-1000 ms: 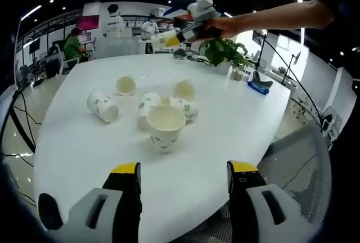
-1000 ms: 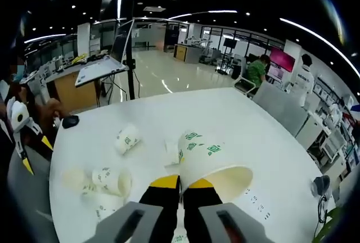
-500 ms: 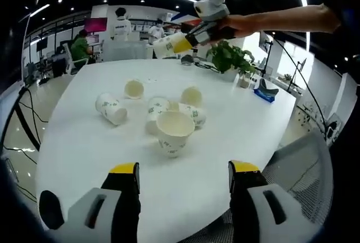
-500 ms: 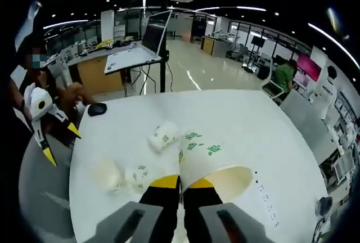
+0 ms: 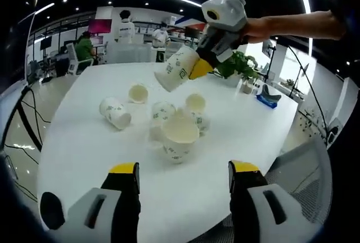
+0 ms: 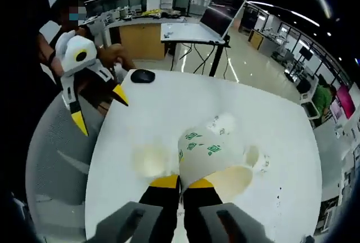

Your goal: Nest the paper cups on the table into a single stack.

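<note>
Nearer the upright cup [image 5: 179, 140] now, right gripper [image 6: 180, 184] jaws pinch 1 paper cup's [image 6: 209, 161] wall; left gripper [image 5: 183, 175] gapes.

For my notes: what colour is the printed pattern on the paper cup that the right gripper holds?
Green marks on the white paper cup, clearest in the right gripper view, pinched by the right gripper.

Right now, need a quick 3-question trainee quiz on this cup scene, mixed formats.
1. True or false: the right gripper is shut on a paper cup held in the air above the white table.
2. The upright cup nearest the left gripper is: A) mouth up, B) mouth down, C) crushed flat.
3. Fill in: past the cups, at the table's far edge, stands a potted ____.

Key: 1 true; 2 A; 3 plant.
</note>
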A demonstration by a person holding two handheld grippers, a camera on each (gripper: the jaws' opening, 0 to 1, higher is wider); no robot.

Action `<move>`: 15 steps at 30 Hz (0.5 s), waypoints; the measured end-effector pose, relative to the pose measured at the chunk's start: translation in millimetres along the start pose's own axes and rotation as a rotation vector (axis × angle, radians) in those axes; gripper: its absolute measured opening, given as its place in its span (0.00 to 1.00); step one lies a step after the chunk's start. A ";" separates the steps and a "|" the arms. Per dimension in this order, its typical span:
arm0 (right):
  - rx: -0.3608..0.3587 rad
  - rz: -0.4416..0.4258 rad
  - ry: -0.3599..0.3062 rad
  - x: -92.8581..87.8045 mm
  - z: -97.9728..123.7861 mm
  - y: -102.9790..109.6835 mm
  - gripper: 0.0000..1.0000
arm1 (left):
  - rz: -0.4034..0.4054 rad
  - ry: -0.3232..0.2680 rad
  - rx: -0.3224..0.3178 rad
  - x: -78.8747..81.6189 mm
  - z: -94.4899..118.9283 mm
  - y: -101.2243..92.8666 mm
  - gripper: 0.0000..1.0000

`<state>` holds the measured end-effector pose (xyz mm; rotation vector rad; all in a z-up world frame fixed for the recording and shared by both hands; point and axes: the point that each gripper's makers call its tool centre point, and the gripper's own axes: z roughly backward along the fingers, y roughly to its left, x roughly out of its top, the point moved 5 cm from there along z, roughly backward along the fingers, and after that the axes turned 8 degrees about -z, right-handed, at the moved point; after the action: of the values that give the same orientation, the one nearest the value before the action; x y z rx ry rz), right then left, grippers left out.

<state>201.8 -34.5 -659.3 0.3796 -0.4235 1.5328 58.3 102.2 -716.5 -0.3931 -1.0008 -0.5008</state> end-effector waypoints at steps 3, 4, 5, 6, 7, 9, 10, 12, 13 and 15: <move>0.031 0.028 0.024 2.1 -4.3 12.8 0.00 | -0.002 -0.003 0.009 2.3 1.1 3.6 0.63; 0.037 0.040 0.037 2.2 -5.6 16.3 0.00 | 0.001 -0.004 0.008 2.3 1.0 4.0 0.63; 0.040 0.048 0.048 1.7 -7.0 18.7 0.00 | 0.002 -0.006 0.007 2.2 0.4 4.4 0.63; 0.047 0.058 0.061 0.9 -9.1 22.2 0.00 | 0.000 -0.005 0.007 2.2 0.2 4.4 0.63; 0.055 0.066 0.072 0.5 -11.1 26.2 0.00 | -0.003 -0.005 0.008 2.4 0.1 4.5 0.63; 0.067 0.075 0.097 -1.1 -13.7 32.0 0.00 | 0.000 -0.011 0.009 3.4 0.5 4.4 0.63; 0.070 0.082 0.107 -1.7 -14.7 34.3 0.00 | 0.001 -0.012 0.010 3.6 0.5 4.6 0.63; 0.081 0.106 0.134 -3.0 -16.7 40.2 0.00 | 0.001 -0.016 0.013 4.1 0.8 5.0 0.63; 0.083 0.116 0.143 -3.3 -17.7 42.0 0.00 | 0.002 -0.016 0.013 4.1 1.0 5.0 0.63; 0.089 0.133 0.160 -3.5 -20.2 45.9 0.00 | 0.003 -0.017 0.016 3.9 1.1 5.3 0.63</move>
<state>156.5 -27.3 -679.9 0.3003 -0.2597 1.7024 62.2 106.3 -713.1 -0.3856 -1.0195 -0.4871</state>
